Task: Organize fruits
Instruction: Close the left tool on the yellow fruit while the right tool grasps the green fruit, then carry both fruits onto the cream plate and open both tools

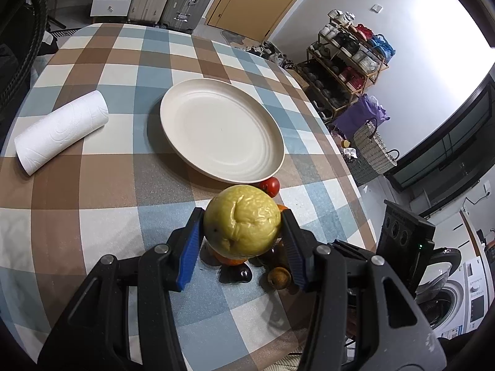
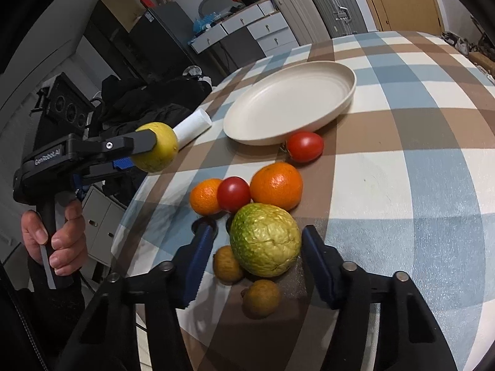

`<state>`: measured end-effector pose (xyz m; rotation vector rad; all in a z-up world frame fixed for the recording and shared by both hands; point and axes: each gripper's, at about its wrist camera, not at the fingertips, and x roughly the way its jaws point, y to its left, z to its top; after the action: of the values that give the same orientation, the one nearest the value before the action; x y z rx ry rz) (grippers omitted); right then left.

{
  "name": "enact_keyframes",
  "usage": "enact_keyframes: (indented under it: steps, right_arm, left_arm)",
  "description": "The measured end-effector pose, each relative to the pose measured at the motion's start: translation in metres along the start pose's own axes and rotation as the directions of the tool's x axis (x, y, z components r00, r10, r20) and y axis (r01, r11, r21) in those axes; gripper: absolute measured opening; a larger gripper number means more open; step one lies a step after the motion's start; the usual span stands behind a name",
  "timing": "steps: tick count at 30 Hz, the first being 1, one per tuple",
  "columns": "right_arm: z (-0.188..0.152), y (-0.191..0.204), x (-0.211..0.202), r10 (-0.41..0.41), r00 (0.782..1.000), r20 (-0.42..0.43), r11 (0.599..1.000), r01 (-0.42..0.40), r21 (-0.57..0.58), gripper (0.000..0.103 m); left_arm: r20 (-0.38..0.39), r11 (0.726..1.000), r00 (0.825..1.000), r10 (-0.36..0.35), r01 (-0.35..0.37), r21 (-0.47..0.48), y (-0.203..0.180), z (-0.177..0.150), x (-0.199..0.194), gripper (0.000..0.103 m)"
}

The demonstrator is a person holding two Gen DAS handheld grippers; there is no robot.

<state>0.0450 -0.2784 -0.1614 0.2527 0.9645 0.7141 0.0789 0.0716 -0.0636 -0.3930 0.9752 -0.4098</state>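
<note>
Plainly, the only readable writing is "GenRobot.AI" on the body of the left gripper (image 2: 148, 151), seen from the right wrist camera at far left, its handle held in the person's hand (image 2: 54, 241). Its fingers (image 1: 188, 247) pinch a yellow guava (image 1: 242, 220) from both sides, lifted off the checked worktop (image 1: 92, 191), above the other fruit and short of the cream plate (image 1: 216, 130), whose dish holds nothing. A paper towel roll (image 1: 60, 131) lies left of the plate.

Further right, the right gripper (image 2: 256, 266) has its fingers spread, a green guava (image 2: 265, 240) sitting on the worktop between them, touching neither. Just beside it lie two small brown fruits (image 2: 228, 262), with a small orange (image 2: 204, 196), a red tomato (image 2: 233, 194) and a larger orange (image 2: 276, 186) beyond. Another tomato (image 2: 304, 146) rests against the plate's rim.
</note>
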Motion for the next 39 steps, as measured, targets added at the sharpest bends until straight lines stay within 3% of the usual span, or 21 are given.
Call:
enact_keyframes:
  steps: [3,9,18,23,28,31,39]
  right_arm:
    - [-0.001,-0.004,0.0,0.006,1.0,0.001,1.0,-0.006,0.015,0.049]
    - [-0.003,-0.011,-0.005,0.027,0.999,0.021,0.999,-0.028,0.041,0.048]
    - [0.0,-0.014,-0.022,0.067,0.992,0.102,0.997,-0.071,0.037,0.048]
    - [0.011,-0.015,-0.036,0.113,0.978,0.175,0.993,-0.118,0.015,0.048]
    - [0.033,-0.017,-0.045,0.143,0.965,0.222,0.989,-0.147,0.001,0.048]
    - [0.068,-0.018,-0.05,0.163,0.954,0.253,0.986,-0.164,-0.016,0.048]
    - [0.138,-0.016,-0.041,0.153,0.951,0.269,0.988,-0.137,-0.077,0.048]
  left_arm:
    - [-0.001,1.0,1.0,0.006,-0.006,-0.002,-0.001,0.001,-0.002,0.046]
    - [-0.006,1.0,1.0,0.017,-0.017,-0.005,-0.003,0.002,-0.002,0.046]
    - [0.02,0.999,0.999,0.033,-0.033,-0.026,-0.002,0.015,0.005,0.046]
    - [0.041,0.998,0.998,0.052,-0.051,-0.02,-0.002,0.03,0.011,0.047]
    - [0.058,0.998,0.996,0.066,-0.065,-0.013,-0.003,0.054,0.022,0.047]
    - [0.077,0.996,0.993,0.089,-0.089,-0.004,-0.004,0.071,0.03,0.047]
    - [0.091,0.994,0.99,0.112,-0.113,0.006,0.001,0.123,0.062,0.047]
